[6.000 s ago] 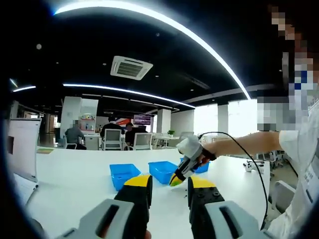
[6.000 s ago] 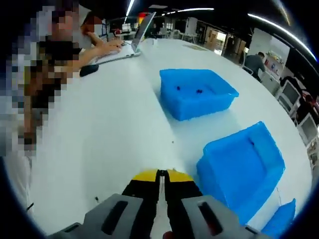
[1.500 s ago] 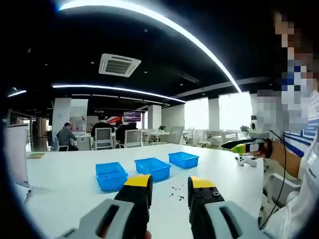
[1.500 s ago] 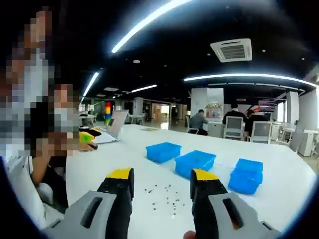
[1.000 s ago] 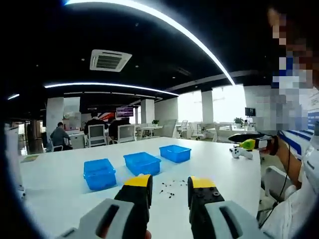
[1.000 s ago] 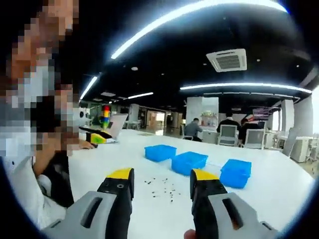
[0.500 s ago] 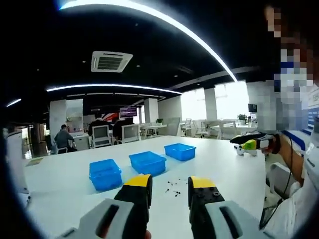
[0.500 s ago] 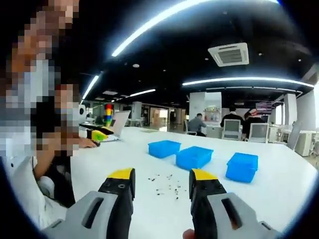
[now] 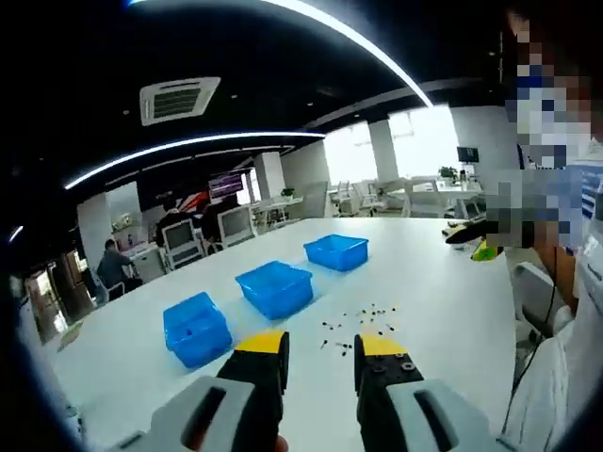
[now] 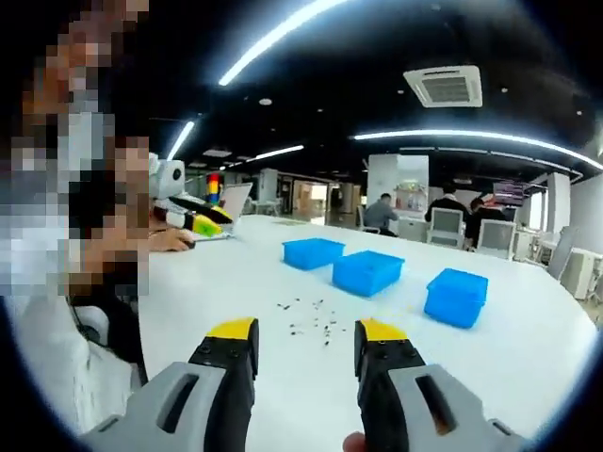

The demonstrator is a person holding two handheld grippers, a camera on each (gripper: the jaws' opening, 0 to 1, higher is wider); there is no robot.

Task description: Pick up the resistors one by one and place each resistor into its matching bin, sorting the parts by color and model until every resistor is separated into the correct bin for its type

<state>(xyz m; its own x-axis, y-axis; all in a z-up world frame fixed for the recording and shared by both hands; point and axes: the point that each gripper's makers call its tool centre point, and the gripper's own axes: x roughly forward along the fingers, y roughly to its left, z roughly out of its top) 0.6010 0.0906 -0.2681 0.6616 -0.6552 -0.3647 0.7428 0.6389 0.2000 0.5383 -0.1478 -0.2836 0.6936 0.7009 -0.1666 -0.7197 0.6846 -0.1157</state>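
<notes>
Both grippers are being held level above the near edge of the white counter [image 9: 443, 301], jaws well apart and holding nothing. The left gripper [image 9: 320, 350] and the right gripper [image 10: 305, 343] are each framing the work between their yellow-tipped jaws, which reads as a ready pose ahead of a pick, not a grasp in progress.

The resistors [image 9: 356, 325] are lying loose in a small scatter on the counter, just past the jaw tips at twelve o'clock in the left gripper view; in the right gripper view the same resistors [image 10: 309, 318] are sitting at about twelve o'clock too. They are too small to tell colour or model, and their long axes are pointing every which way, with no shared direction.

Three blue bins are standing in a row beyond the scatter, likely one per type: the near bin [image 9: 196, 330] at ten o'clock, the middle bin [image 9: 274, 288] at eleven, the far bin [image 9: 336, 251] at twelve. They are standing apart from one another, open tops up.
</notes>
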